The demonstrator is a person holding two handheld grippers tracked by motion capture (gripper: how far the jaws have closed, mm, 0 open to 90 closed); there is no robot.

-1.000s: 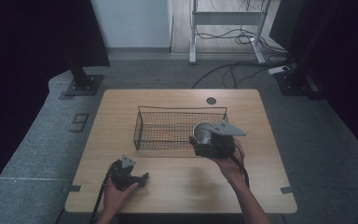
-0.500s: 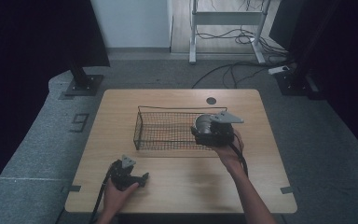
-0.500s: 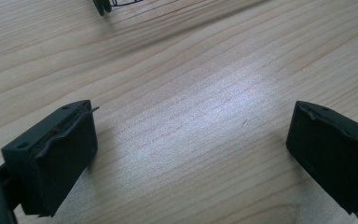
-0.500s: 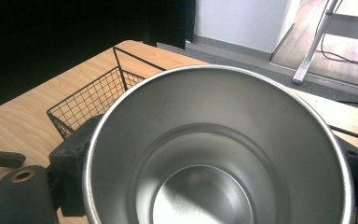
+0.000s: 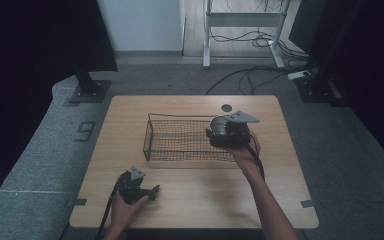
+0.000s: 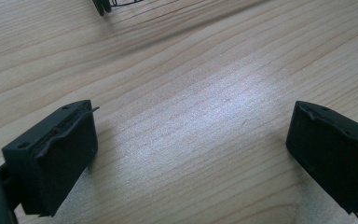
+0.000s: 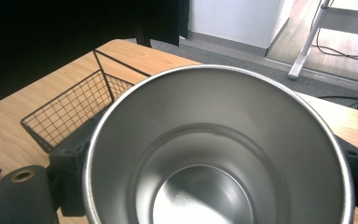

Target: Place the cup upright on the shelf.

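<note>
Since the earlier high views, the right gripper (image 5: pixel 219 131) has carried the steel cup (image 5: pixel 220 128) from the basket's near right corner toward 12 o'clock, so it now hangs over the right end of the wire basket (image 5: pixel 180 140); the left gripper (image 5: pixel 152 191) has kept its place. In the right gripper view the cup (image 7: pixel 214 154) faces the camera mouth-on, bare and shiny inside, its rim clamped between the black jaws on either side. No brand, label or writing can be read on the cup, the basket or the grippers.

The left gripper lies low on the table near its 7 o'clock corner, held by the person's left hand (image 5: pixel 125 210). In the left gripper view its jaws stand spread wide over bare wood, pinching nothing, with a corner of the basket (image 6: pixel 116 3) at 11 o'clock.

The table (image 5: pixel 280 200) is pale wood with a clear grain and a small dark round hole (image 5: pixel 226 107) at 12 o'clock, just beyond the basket. It stands on grey carpet; a white wall, metal frame legs (image 5: pixel 207 35) with cables and dark stands lie beyond.

Wide bare wood runs along the near edge between the two hands, and narrower strips flank the basket at 3 and 9 o'clock.
</note>
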